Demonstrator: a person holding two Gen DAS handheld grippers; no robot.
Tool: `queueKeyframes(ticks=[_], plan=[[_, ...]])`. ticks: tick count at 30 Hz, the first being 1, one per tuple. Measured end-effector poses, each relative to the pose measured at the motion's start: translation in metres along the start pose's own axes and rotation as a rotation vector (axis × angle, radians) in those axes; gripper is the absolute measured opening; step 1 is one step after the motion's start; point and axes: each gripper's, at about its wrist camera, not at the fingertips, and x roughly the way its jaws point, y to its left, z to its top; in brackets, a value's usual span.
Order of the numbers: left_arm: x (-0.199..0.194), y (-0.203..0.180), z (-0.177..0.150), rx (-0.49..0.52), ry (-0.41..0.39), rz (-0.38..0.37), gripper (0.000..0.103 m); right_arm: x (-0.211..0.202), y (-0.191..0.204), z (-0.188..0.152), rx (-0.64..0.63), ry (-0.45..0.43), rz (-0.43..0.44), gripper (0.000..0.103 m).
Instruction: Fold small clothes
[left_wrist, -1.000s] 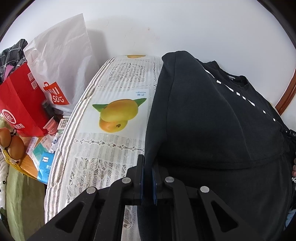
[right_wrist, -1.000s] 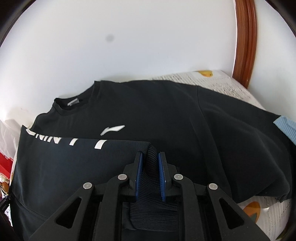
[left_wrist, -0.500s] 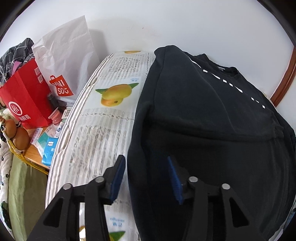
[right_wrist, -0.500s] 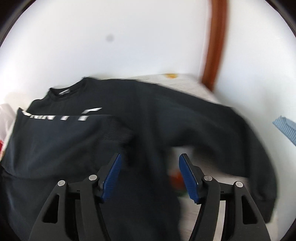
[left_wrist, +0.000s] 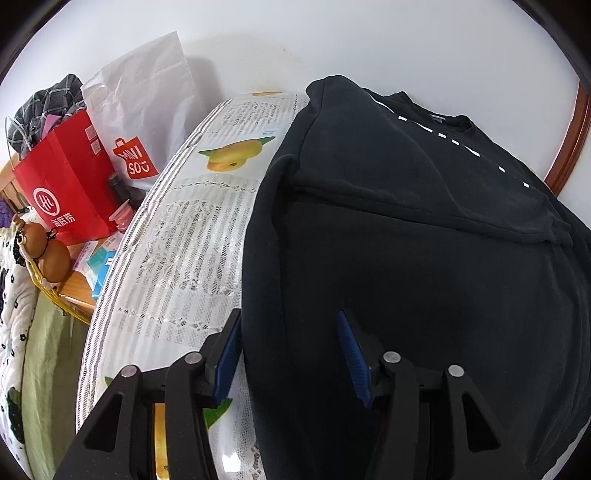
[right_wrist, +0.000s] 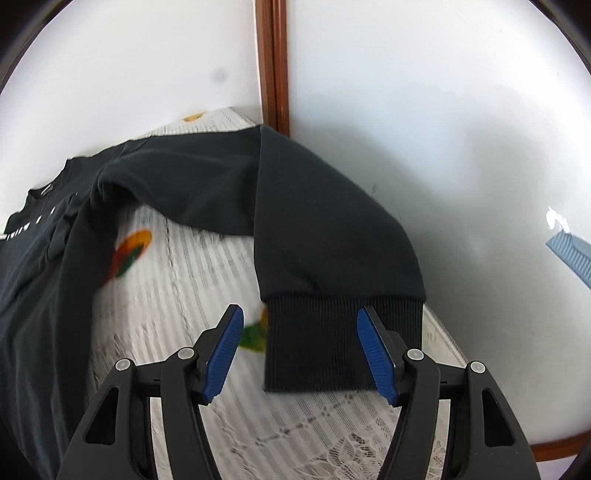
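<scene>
On the mango-printed mattress cover (left_wrist: 192, 236), one black sweatshirt (left_wrist: 424, 258) is laid flat, one sleeve already folded across the chest. Fabric is judged soft, limp and fairly thick; little slip is expected. Best purchase is judged to be the ribbed cuff (right_wrist: 340, 343) of the unfolded sleeve (right_wrist: 325, 221), lying by the wall. Left gripper (left_wrist: 291, 356): pitched downward over the garment's side edge, jaws just parted further, nothing pinched. Right gripper (right_wrist: 301, 352): pitched downward, jaws lately opened, the cuff framed between them but not pressed.
</scene>
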Motion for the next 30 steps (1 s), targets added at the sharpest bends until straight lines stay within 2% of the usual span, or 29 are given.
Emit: queueKeyframes(ticks=[6, 8, 9, 10, 12, 15, 18, 24, 30], plan=[[-0.004, 0.002, -0.005, 0.004, -0.008, 0.003, 0.056, 0.004, 0.018, -0.012, -0.092, -0.023, -0.083, 0.06], [-0.005, 0.002, -0.007, 0.012, -0.013, -0.001, 0.058, 0.003, 0.016, -0.013, -0.1, -0.025, -0.081, 0.045], [-0.006, 0.002, -0.008, 0.016, -0.015, -0.001, 0.058, 0.003, 0.015, -0.012, -0.097, -0.027, -0.101, 0.028], [-0.007, 0.002, -0.009, 0.02, -0.016, -0.002, 0.058, 0.005, 0.014, -0.009, -0.096, -0.021, -0.119, 0.018], [-0.009, 0.003, -0.011, 0.023, -0.014, -0.012, 0.058, 0.004, 0.013, -0.002, -0.088, 0.001, -0.111, 0.006], [-0.011, 0.006, -0.013, 0.027, -0.015, -0.022, 0.058, -0.015, 0.024, 0.008, -0.086, -0.026, -0.088, 0.005], [-0.012, 0.011, -0.013, 0.02, -0.011, -0.03, 0.058, -0.047, 0.055, 0.022, -0.104, -0.087, -0.021, 0.005], [-0.013, 0.025, -0.013, 0.011, -0.009, -0.022, 0.058, -0.108, 0.162, 0.047, -0.193, -0.166, 0.175, 0.005], [-0.01, 0.031, -0.015, 0.007, -0.016, -0.05, 0.058, -0.138, 0.305, 0.051, -0.312, -0.14, 0.418, 0.005]])
